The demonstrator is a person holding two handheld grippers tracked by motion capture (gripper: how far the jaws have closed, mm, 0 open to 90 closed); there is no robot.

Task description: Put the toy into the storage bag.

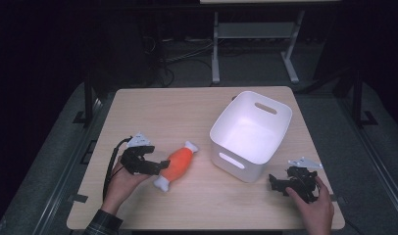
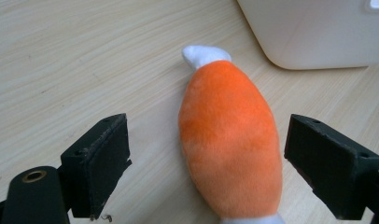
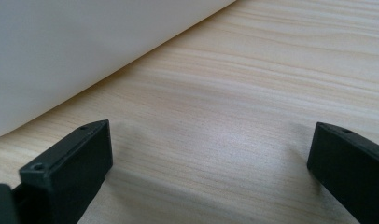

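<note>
An orange plush drumstick [image 1: 178, 163] with white ends lies on the wooden table [image 1: 177, 112], left of a white bin [image 1: 251, 133]. My left gripper [image 1: 158, 165] is open at the toy's near end, a jaw on each side of the orange body [image 2: 229, 140] without squeezing it. In the left gripper view a corner of the bin [image 2: 318, 32] stands beyond the toy. My right gripper [image 1: 278, 183] rests open on the table just in front of the bin's near right corner. Between its jaws there is bare wood, and the bin wall [image 3: 85, 51] rises close ahead.
The bin is empty and has cut-out handles. A metal stand [image 1: 256, 39] and cables are on the dark floor beyond the table's far edge. Bare tabletop stretches behind the toy and along the front edge.
</note>
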